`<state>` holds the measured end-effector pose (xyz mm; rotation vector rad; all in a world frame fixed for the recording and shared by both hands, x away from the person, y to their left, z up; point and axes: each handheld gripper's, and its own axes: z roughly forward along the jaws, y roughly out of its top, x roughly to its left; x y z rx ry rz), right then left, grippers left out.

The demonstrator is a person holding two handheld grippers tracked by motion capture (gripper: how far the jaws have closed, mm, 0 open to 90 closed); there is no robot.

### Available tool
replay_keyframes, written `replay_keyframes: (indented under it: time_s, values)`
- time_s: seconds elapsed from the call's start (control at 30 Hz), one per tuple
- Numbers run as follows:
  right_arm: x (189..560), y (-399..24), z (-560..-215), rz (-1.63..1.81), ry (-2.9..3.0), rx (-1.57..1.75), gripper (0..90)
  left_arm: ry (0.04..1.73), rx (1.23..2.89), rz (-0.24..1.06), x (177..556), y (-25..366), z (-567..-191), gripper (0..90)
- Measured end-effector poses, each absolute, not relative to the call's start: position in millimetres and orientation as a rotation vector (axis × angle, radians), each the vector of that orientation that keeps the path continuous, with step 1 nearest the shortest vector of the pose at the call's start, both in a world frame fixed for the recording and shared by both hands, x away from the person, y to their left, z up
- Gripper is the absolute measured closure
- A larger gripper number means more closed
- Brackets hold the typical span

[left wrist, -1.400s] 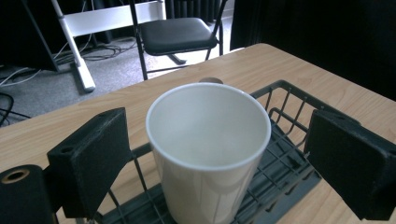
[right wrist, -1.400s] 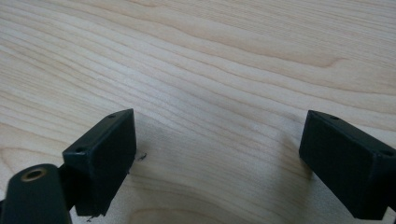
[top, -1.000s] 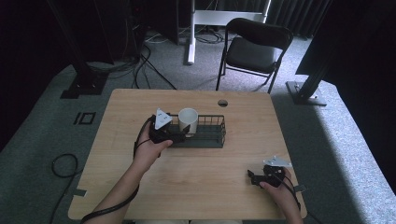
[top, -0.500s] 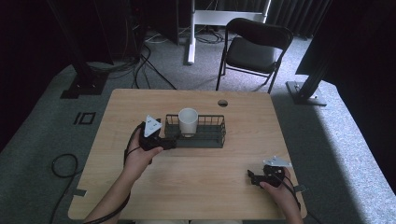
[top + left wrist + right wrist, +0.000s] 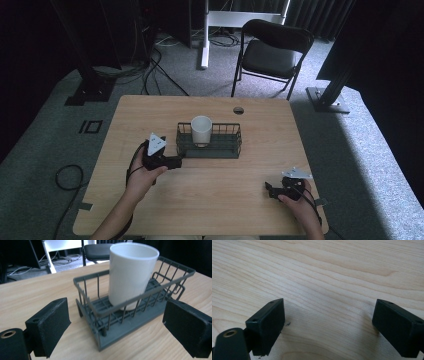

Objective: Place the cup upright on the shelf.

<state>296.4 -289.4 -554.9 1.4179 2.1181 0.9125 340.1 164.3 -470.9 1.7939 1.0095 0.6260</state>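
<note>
While cup (image 5: 201,129) stands in basket (image 5: 220,150) | left hand-held gripper (image 5: 176,162) wide, empty | right hand-held gripper (image 5: 270,190) wide, empty

cup (image 5: 132,272): glossy white | basket (image 5: 130,312): matt grey wire | table (image 5: 324,272): wood

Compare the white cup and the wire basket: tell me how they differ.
The white cup is smooth, solid-walled and round; the wire basket is dark grey, open-barred and rectangular. The cup stands tall, rising above the basket's rim, while the basket is low and long. The cup sits inside the basket at one end; the basket rests on the wooden table. Both stand upright.
</note>
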Motion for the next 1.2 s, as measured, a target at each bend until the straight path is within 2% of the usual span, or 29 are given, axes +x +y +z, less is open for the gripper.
replay_keyframes:
  time_s: [0.8, 1.2]
  values:
    - [296, -289, -555, 0.912, 2.118, 1.417, 10.6, 1.096, 1.821, 0.56, 306, 197, -521, 7.6]
    - [296, -289, -555, 0.913, 2.118, 1.417, 10.6, 1.13, 1.897, 0.52, 293, 202, -536, 7.6]
